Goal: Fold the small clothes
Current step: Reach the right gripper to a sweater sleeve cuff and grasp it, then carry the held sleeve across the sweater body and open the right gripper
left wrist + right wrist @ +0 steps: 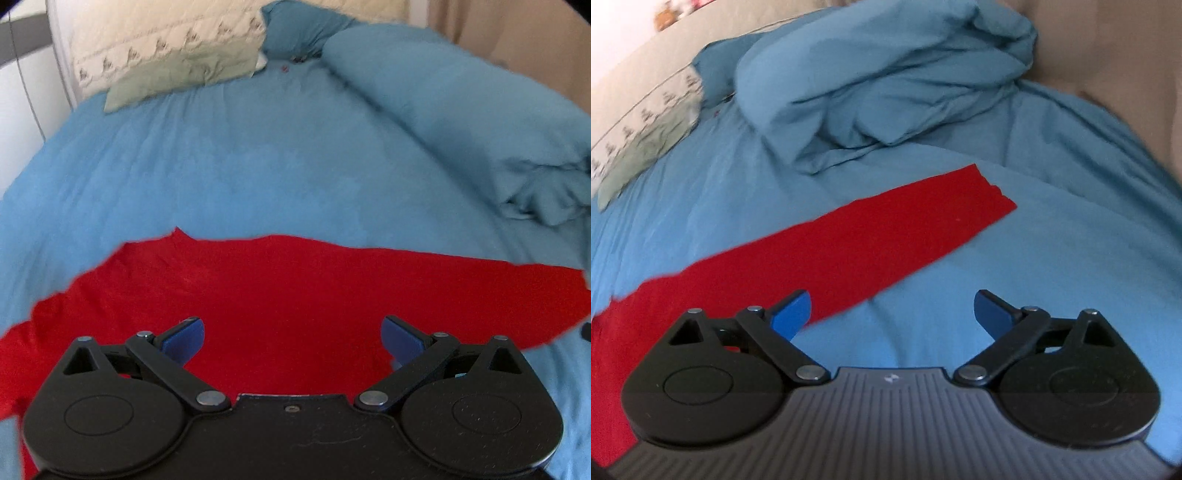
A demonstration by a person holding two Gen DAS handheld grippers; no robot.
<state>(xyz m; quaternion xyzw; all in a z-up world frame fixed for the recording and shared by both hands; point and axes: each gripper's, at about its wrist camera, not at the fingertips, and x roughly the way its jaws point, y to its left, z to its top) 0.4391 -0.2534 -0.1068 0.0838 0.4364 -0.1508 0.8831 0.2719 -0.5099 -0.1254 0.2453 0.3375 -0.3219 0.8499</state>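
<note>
We see a red garment (pixel 295 295) spread flat on the blue sheet (pixel 221 166) of a bed, lying across the near part of the mattress, well apart from the head end. Our left gripper (pixel 291 334) hangs over the middle of the red cloth with its blue-padded fingers (pixel 184 338) spread wide and nothing between them; we cannot tell whether the pads touch the fabric. From the right wrist view, the garment (pixel 849 251) runs as a long red band from the lower left toward the middle of the bed, ending in a squared edge. Our right gripper (pixel 892 314) is also wide open and empty, its left pad over the edge of the red cloth and its right pad over bare blue sheet. A bunched blue duvet (pixel 886 81) is piled toward the far right side, and a pale patterned pillow (pixel 166 48) sits at the head-end left corner.
</note>
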